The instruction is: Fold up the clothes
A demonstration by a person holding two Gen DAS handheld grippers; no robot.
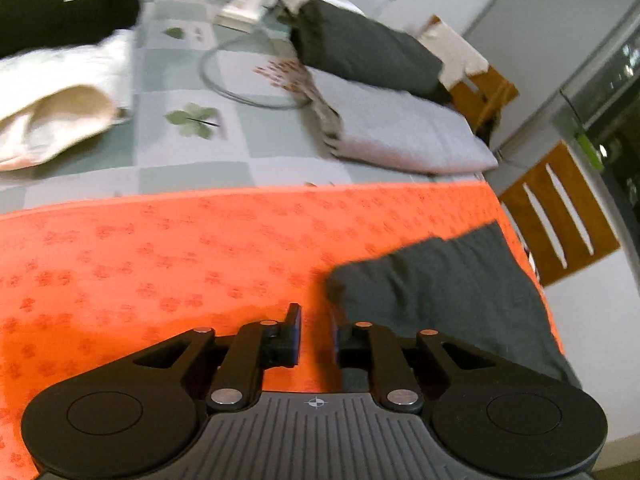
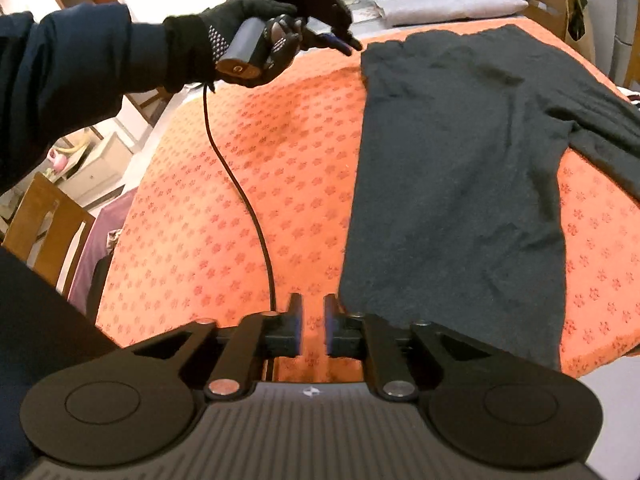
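Orange patterned cloth covers the near part of the table, and on it a dark grey garment lies spread flat toward the right side, one sleeve trailing off to the right edge. Left gripper, held in a black-gloved hand, hovers at the garment's far left corner; its jaws stand slightly apart, nothing between them. Right gripper sits at the garment's near left corner, jaws likewise slightly parted and empty. A black cable hangs from the left gripper's handle. Folded clothes are stacked beyond the cloth's far edge.
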